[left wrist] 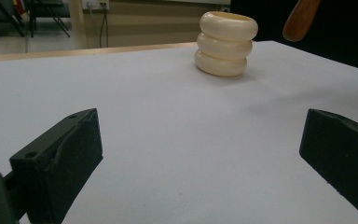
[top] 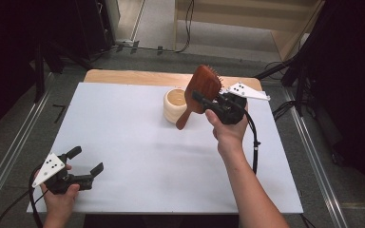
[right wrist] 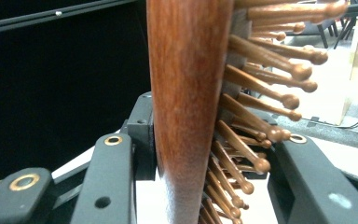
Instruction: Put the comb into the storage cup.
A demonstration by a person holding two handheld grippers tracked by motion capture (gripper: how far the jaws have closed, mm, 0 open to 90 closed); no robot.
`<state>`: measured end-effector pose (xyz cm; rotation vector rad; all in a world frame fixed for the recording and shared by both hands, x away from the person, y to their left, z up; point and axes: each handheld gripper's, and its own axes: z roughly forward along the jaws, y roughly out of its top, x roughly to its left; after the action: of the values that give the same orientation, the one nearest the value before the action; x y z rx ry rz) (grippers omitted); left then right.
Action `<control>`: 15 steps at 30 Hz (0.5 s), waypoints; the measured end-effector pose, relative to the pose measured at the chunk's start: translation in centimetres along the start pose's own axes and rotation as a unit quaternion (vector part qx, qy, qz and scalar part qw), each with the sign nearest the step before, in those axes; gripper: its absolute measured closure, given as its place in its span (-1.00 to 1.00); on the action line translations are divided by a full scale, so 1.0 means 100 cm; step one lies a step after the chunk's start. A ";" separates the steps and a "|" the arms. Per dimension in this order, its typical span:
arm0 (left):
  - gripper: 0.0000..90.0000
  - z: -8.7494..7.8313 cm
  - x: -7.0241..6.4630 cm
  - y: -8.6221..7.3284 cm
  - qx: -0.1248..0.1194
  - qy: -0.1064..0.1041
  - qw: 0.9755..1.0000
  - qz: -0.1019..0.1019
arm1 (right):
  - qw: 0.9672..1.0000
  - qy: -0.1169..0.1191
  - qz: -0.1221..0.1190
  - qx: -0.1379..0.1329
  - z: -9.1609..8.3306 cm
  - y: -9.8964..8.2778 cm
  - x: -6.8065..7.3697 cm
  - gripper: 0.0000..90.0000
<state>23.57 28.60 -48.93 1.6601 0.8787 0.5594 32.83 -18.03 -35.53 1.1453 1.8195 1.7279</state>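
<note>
Down at the near edge of the table, the left gripper (top: 86, 161) sits low in the person's left hand (top: 59, 197), its black jaws spread wide with nothing but bare white surface between them, and from the left gripper view those two jaws frame a clear stretch of the white table top (left wrist: 168, 154). Across the table now, the right gripper (top: 208, 102) is up in the air, held in the right hand (top: 228, 130), and it is pinching a wooden hairbrush (top: 200, 92) by the paddle head. Look at the right gripper view: the reddish wooden back of the brush (right wrist: 186, 107) stands edge-on between the jaws, one pad flat against the wood, the other side pressed in among the round-tipped wooden bristles (right wrist: 261, 93). So that grip is firm, clamped right on the head. From the high view the brush hangs tilted, head up and away, handle angled down toward the person, its tip hovering just beside a cream ribbed cup (top: 175, 105) that stands upright on the far half of the table. In the left gripper view the cup (left wrist: 226, 44) shows as three stacked rounded rings, with the handle's end (left wrist: 300, 18) floating above and to its right, apart from it.
</note>
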 end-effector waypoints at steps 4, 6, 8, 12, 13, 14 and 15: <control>-1.00 0.000 0.000 0.000 0.000 0.000 1.000 0.000 | 1.000 -0.001 0.001 -0.001 0.002 0.003 -0.001 0.23; -1.00 0.000 0.000 0.000 0.000 0.001 1.000 0.000 | 1.000 -0.001 0.002 0.000 0.002 0.004 -0.001 0.23; -1.00 0.000 0.000 0.000 0.000 0.001 1.000 0.000 | 1.000 -0.002 0.000 -0.002 0.003 0.006 -0.002 0.23; -1.00 0.000 -0.001 0.000 0.000 0.001 1.000 0.001 | 1.000 -0.002 0.003 -0.004 0.005 0.010 -0.004 0.23; -1.00 0.000 -0.001 0.000 0.000 0.001 1.000 0.001 | 1.000 -0.001 0.005 -0.004 0.006 0.010 -0.004 0.23; -1.00 0.000 -0.001 0.000 0.000 0.000 1.000 0.001 | 1.000 -0.001 0.005 -0.004 0.006 0.010 -0.004 0.23; -1.00 0.000 -0.001 0.000 0.000 0.001 1.000 0.002 | 1.000 -0.002 0.006 -0.004 0.006 0.011 -0.005 0.23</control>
<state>23.53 28.54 -48.93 1.6624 0.8779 0.5632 33.87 -18.11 -34.67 1.1583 1.8056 1.7365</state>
